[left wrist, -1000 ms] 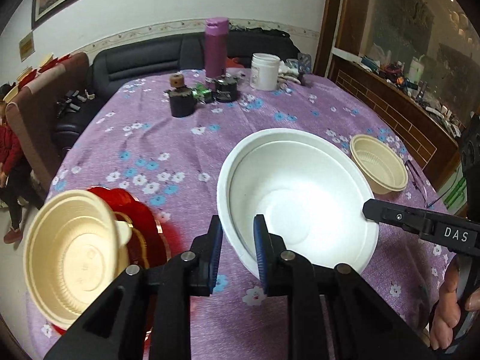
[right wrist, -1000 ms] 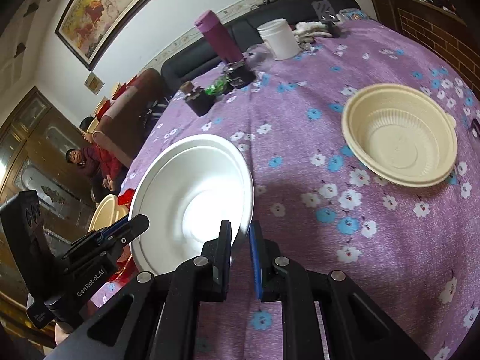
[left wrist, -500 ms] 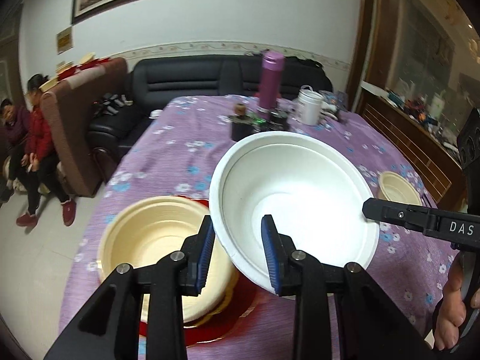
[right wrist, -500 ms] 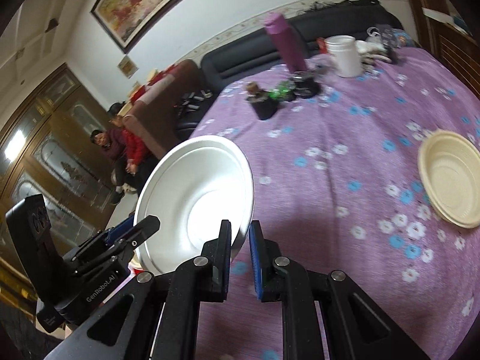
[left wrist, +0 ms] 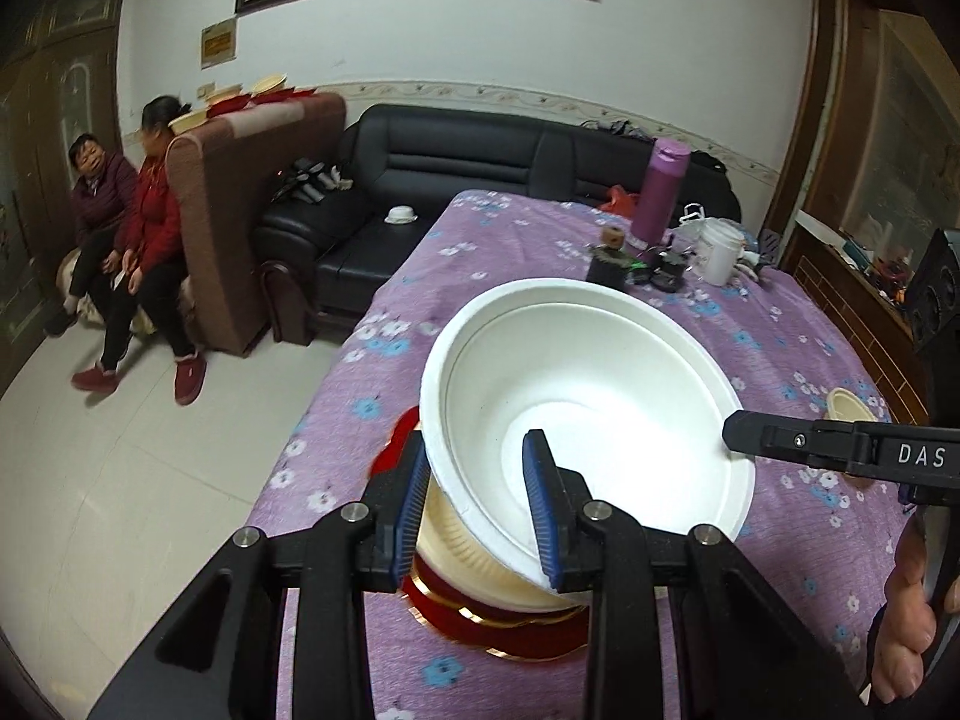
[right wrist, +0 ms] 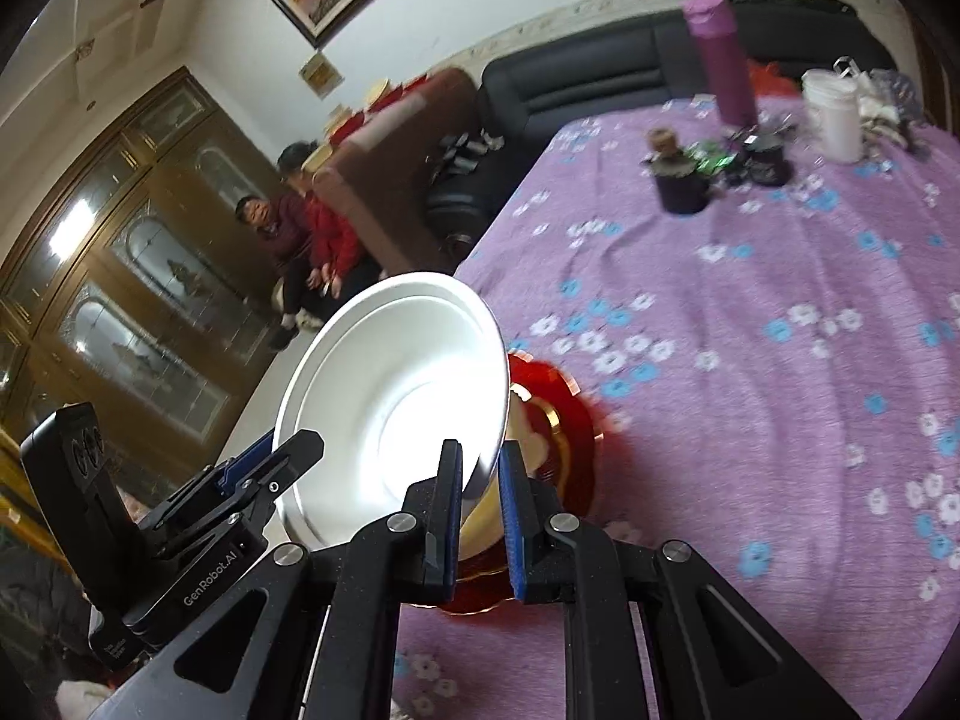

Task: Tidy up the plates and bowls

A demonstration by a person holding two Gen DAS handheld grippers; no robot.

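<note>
A big white bowl [left wrist: 600,408] hangs tilted between both grippers, just above a cream bowl [left wrist: 456,546] that sits on a red plate with a gold rim [left wrist: 480,618]. My left gripper [left wrist: 477,480] straddles its near rim, one blue pad outside and one inside, both against the wall. In the right wrist view my right gripper [right wrist: 480,474] is shut on the opposite rim of the white bowl [right wrist: 408,384]. There the cream bowl [right wrist: 480,516] and the red plate [right wrist: 558,414] show below it. The left gripper [right wrist: 282,450] clasps the far rim.
The stack sits near the left edge of the purple flowered tablecloth [left wrist: 540,252]. At the far end stand a purple flask [left wrist: 660,192], a white jar [left wrist: 723,258] and dark cups [left wrist: 606,267]. A second cream bowl [left wrist: 849,405] lies at the right. Two people [left wrist: 120,228] sit beside a black sofa [left wrist: 480,168].
Both grippers have carried the white bowl leftwards from the middle of the table to above the cream bowl on the red plate. The left jaws stand wider than a second ago.
</note>
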